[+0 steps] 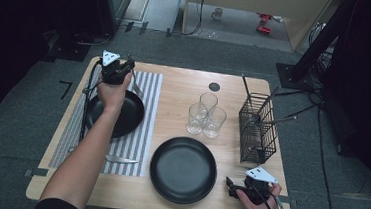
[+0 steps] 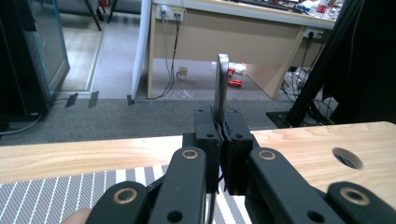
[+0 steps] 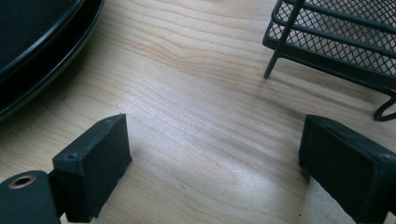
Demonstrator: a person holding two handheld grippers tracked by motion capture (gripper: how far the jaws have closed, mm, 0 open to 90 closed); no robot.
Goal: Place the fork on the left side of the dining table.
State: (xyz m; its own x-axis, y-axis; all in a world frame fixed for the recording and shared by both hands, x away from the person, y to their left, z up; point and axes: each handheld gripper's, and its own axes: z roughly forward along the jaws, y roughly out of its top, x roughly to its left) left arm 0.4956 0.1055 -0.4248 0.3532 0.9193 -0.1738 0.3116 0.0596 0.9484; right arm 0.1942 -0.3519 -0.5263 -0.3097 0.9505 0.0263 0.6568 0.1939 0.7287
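My left gripper (image 1: 121,72) is over the far left of the table, above the striped placemat (image 1: 143,131). Its jaws are shut on the thin metal handle of a fork (image 2: 221,84), which sticks up past the pads in the left gripper view (image 2: 223,123). In the high view the fork's tines (image 1: 137,87) hang just beyond the small black plate (image 1: 122,117). My right gripper (image 1: 230,187) rests low at the front right edge, jaws wide open (image 3: 215,158) over bare wood, with nothing between them.
A large black plate (image 1: 183,169) lies front centre, its rim (image 3: 42,56) just left of my right gripper. Three clear glasses (image 1: 206,117) stand mid-table. A black mesh basket (image 1: 258,128) stands at the right. A knife (image 1: 121,159) lies on the placemat.
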